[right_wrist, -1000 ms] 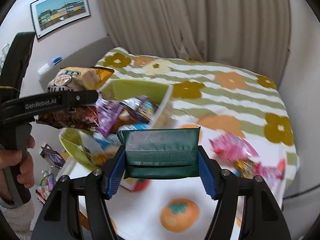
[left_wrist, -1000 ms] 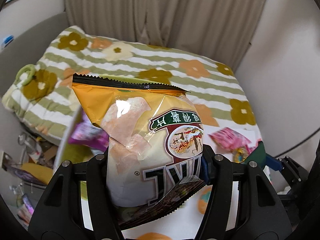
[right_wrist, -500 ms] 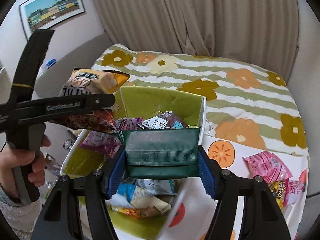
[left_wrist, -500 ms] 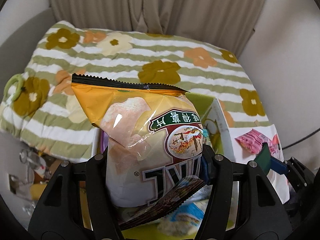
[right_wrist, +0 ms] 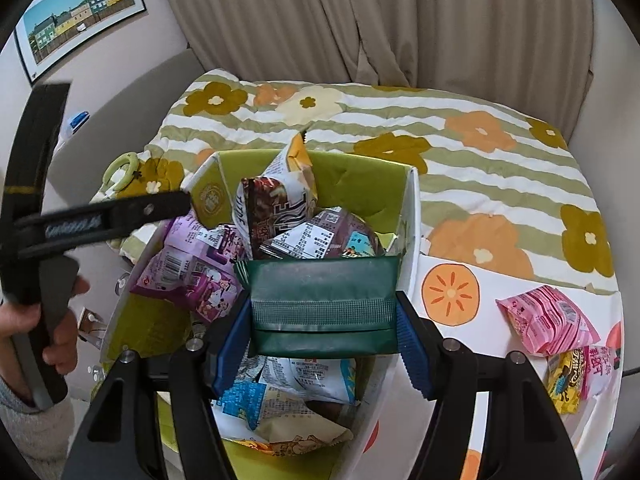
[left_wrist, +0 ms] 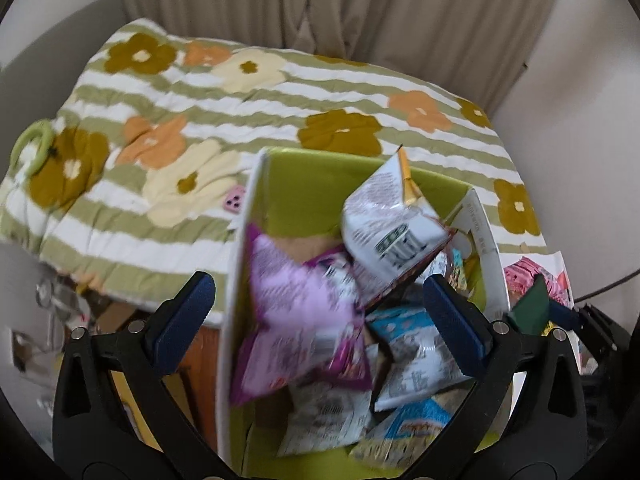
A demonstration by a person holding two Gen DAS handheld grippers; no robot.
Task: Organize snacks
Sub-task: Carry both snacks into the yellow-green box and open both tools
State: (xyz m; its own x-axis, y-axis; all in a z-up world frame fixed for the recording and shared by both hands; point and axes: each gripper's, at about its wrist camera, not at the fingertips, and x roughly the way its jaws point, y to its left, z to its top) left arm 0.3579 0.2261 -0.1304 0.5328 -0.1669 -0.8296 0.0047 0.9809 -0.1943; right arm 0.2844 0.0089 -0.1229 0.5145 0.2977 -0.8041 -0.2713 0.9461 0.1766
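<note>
The chip bag point(left_wrist: 394, 224) sits tilted in the far part of the green box point(left_wrist: 316, 176), its white back panel facing the left camera and its lower edge resting on a dark red packet. Beside it a purple packet point(left_wrist: 296, 312) leans against the box's left wall; motion blur smears its print. Blue and white packets point(left_wrist: 416, 356) fill the near end, partly hidden behind the gripper arms. The left hand-held gripper point(left_wrist: 320, 308) hangs over the box with its blue pads spread wide and nothing between them. The right hand-held gripper point(right_wrist: 324, 316) is clamped on a dark green pouch point(right_wrist: 322, 304), which blocks much of the box's middle from that camera. To the right, on the white table point(right_wrist: 496, 356) with orange fruit prints, lie a pink packet point(right_wrist: 548, 324) and a yellow packet point(right_wrist: 572, 376), the latter partly cut off. A flowered quilt point(left_wrist: 280, 100) covers the bed behind.
</note>
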